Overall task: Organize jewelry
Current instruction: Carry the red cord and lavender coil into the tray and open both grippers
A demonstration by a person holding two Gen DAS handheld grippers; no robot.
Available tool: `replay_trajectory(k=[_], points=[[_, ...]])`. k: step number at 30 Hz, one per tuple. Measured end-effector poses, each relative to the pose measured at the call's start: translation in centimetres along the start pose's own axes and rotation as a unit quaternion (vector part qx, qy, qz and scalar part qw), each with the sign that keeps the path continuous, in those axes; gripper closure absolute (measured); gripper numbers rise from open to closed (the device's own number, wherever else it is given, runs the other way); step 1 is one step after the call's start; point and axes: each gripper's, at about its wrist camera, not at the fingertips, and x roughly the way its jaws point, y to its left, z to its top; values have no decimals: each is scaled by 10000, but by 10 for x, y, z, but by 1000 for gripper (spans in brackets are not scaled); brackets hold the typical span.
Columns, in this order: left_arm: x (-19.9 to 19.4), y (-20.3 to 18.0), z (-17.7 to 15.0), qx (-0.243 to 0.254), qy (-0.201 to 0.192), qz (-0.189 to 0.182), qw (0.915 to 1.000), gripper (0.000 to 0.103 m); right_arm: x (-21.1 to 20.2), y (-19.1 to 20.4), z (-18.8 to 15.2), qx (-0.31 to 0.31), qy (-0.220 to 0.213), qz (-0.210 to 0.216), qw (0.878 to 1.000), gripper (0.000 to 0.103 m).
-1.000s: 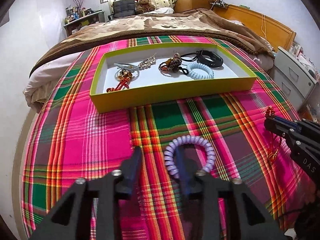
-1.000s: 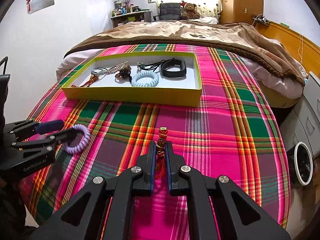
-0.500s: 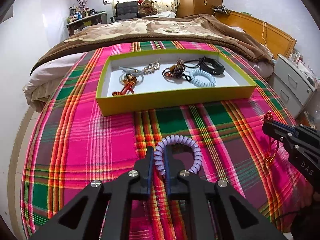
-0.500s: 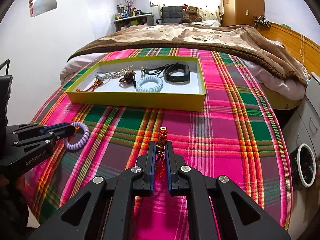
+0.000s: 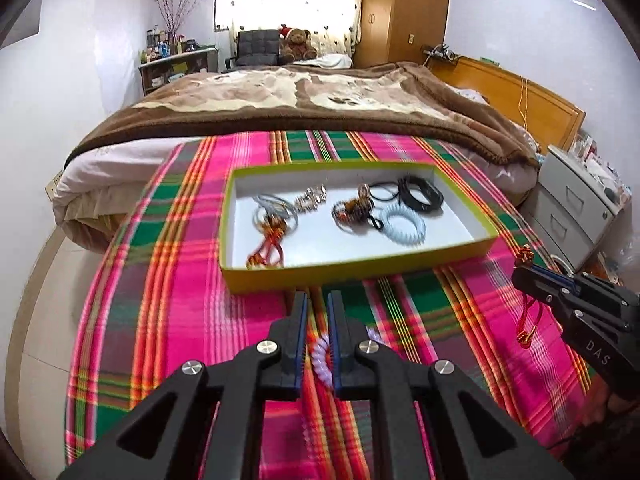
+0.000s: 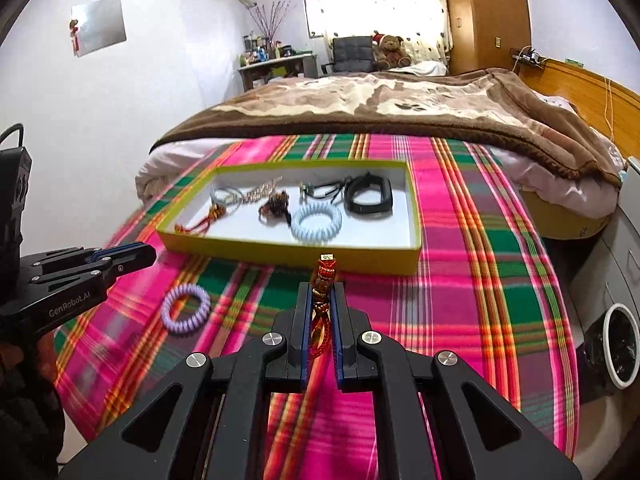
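A purple coil hair tie [image 6: 185, 309] lies flat on the plaid blanket, just below and apart from my left gripper [image 6: 149, 254]. In the left wrist view that gripper [image 5: 317, 300] is shut with nothing between its pads, and the purple coil [image 5: 321, 358] shows through the gap underneath. My right gripper [image 6: 322, 292] is shut on a red knotted cord charm [image 6: 325, 270], whose loop hangs down from the right gripper [image 5: 520, 276]. Ahead stands the yellow-green box [image 6: 280, 252] with a white floor. It holds a pale blue coil [image 6: 316, 222], a black band [image 6: 368, 196] and several other pieces.
The pink and green plaid blanket [image 5: 168, 320] covers the near part of the bed, a brown blanket [image 5: 304, 108] the far part. Grey drawers [image 5: 576, 208] stand to the right of the bed. The bed's left edge drops to a pale floor [image 5: 44, 280].
The left jaws closed on the purple coil, then the gripper rose and the coil stayed on the blanket. The right gripper rose a little with the red cord charm.
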Motion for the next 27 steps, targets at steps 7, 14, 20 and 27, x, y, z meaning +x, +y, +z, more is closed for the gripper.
replay_trajectory(k=[7,14,20,27], points=[[21,15,-11,-216,442,-395,9980,87,0,-1,0,17,13,3,10000,94],[41,2,-22,-1,790,-368,9962,65,9,-2,-5,42,157,30,9999,94],[44,-5,-24,262,789,-119,9965,70,10,-4,-5,33,176,15,9998,94],[44,-10,-25,500,745,68,9959,92,11,-3,-5,52,180,49,9998,94]])
